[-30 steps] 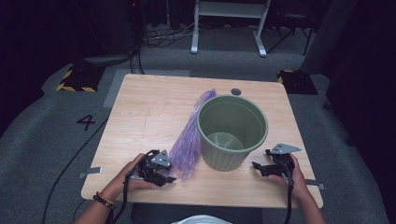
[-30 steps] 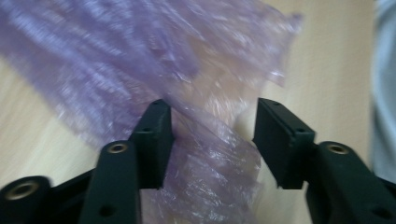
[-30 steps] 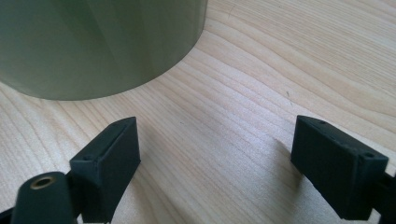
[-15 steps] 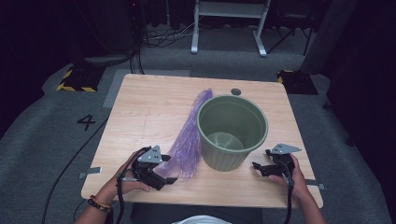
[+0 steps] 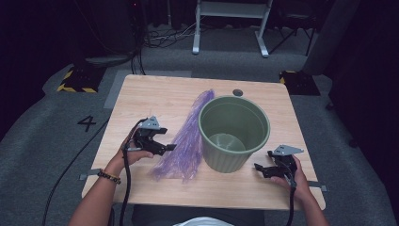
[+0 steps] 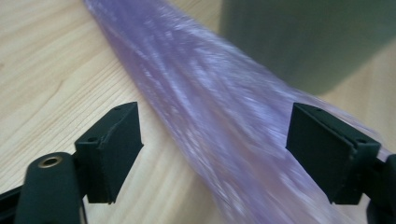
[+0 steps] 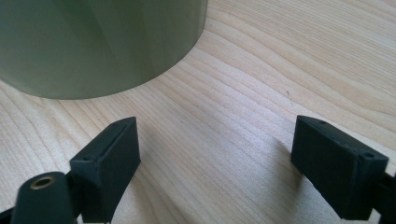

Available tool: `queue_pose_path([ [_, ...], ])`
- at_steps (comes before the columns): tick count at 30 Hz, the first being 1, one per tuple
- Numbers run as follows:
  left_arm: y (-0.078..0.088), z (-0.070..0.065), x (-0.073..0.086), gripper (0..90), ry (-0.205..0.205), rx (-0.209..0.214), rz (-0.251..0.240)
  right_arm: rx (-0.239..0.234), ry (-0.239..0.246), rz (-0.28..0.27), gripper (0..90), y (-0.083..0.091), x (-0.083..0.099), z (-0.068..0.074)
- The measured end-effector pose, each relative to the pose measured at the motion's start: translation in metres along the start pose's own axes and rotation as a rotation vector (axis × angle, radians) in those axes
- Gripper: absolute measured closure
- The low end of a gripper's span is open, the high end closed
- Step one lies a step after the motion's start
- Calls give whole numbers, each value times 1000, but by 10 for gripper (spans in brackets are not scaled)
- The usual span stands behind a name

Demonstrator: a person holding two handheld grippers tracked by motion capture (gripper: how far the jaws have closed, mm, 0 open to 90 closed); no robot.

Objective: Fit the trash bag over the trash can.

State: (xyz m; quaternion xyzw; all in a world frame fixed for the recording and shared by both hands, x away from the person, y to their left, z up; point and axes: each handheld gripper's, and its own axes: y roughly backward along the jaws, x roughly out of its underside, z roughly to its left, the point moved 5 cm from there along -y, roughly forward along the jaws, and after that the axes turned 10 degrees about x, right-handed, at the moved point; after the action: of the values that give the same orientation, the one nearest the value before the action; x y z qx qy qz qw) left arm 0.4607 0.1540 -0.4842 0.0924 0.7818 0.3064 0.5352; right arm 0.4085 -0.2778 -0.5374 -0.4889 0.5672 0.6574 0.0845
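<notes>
A long purple plastic bag (image 5: 188, 136) lies on the wooden table (image 5: 155, 99), against the left side of an upright green bin (image 5: 226, 160). My left gripper (image 5: 169, 147) hovers at the bag's left edge, open. Its jaws have just been opening wide, then easing in slightly. In the left gripper view the purple bag (image 6: 210, 102) runs between the spread jaws of the left gripper (image 6: 215, 154), and neither pad presses on it; the bin (image 6: 303, 42) is behind. My right gripper (image 5: 259, 168) rests to the right of the bin, open and holding nothing (image 7: 215, 163), with the bin wall (image 7: 93, 42) ahead.
A small dark round spot (image 5: 237, 92) marks the table behind the bin. Bare wood stretches left of the bag and along the far edge. Grey floor, cables and a metal stand's legs (image 5: 230, 28) surround the table.
My left gripper moved away from the table's near edge, up along the bag, and its jaws spread wider. The bag's near end now lies loose on the table. The right gripper stayed put.
</notes>
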Motion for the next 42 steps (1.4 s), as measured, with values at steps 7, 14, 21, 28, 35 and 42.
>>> queue_pose_path([
  [7,-38,33,-1,193,80,-65,5,0,-1,0,156,0,0,0],
  [14,-58,31,3,343,66,-14,77,1,0,0,156,0,0,0],
  [21,-56,19,11,608,46,-1,115,1,0,0,156,0,0,0],
  [28,-44,-17,27,627,6,-43,177,0,0,0,156,0,0,0],
  [35,-25,-44,50,520,10,-94,197,1,0,0,156,0,0,0],
  [42,1,-45,38,192,39,-40,7,1,0,0,156,0,0,0],
])
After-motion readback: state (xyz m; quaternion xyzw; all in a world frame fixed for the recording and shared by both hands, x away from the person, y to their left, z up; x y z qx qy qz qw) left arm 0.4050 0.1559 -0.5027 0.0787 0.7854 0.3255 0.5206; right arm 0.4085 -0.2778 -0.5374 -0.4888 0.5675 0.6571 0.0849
